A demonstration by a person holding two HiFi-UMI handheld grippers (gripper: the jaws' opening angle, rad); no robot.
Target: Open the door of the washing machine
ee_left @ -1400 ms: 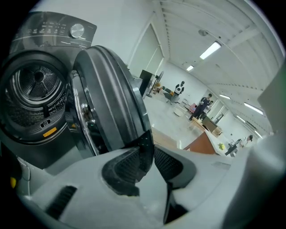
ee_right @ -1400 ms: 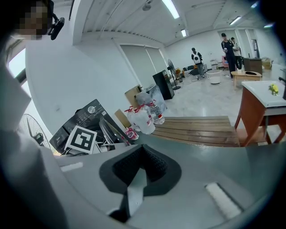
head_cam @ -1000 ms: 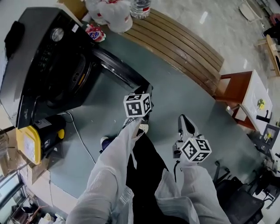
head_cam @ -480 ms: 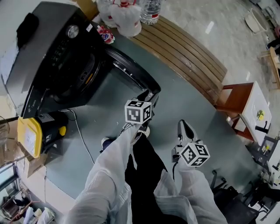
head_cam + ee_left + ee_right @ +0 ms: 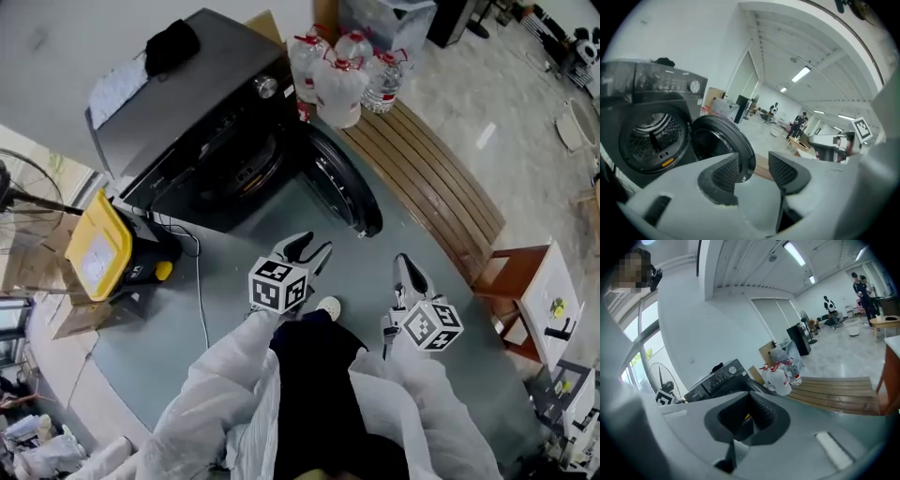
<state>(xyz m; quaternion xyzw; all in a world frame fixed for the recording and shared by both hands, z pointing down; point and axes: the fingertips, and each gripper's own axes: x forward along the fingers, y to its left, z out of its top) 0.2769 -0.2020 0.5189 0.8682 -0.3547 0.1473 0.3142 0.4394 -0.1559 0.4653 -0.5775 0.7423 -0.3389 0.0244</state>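
The dark grey washing machine stands at the upper left, its round door swung wide to the right and the drum showing. My left gripper hangs in front of the door and apart from it. Its jaws have just been opening, and they stand open with nothing between them. In the left gripper view the open door and drum lie beyond the gripper. My right gripper is to the right, shut and empty. Its view shows the machine past the shut gripper.
A slatted wooden bench runs right of the door, with large water bottles at its far end. A yellow box and a cable lie left of the machine. A black cloth sits on top. Wooden furniture stands at the right.
My left gripper has come off the door's edge, opened and risen. The right gripper has risen too, still shut. The door stays open; the view now takes in the whole machine.
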